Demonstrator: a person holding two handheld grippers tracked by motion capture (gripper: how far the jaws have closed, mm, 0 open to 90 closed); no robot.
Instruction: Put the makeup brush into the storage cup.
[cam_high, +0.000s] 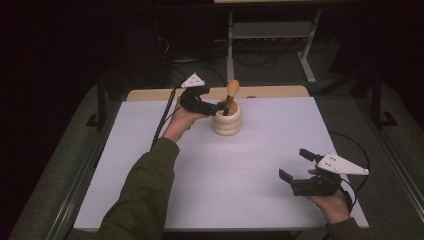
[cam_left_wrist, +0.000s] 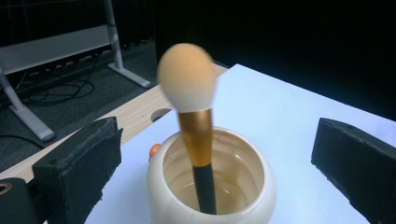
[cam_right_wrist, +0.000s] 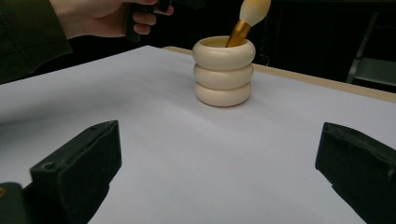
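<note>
Left gripper (cam_high: 218, 106) hovers at the cream ringed holder (cam_high: 226, 119) near the table's (cam_high: 210, 180) far edge, jaws spread wide, gripping nothing | makeup brush (cam_high: 230, 95) stands tilted inside the holder, bristles up | right gripper (cam_high: 295, 165) rests near the front right corner, jaws apart, empty

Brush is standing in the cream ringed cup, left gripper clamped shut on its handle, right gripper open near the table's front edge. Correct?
Not quite. The left gripper is open: in the left gripper view its jaws stand wide apart on either side of the cup, touching neither it nor the brush. The rest holds: the brush stands in the cup, and the right gripper is open near the front edge.
</note>
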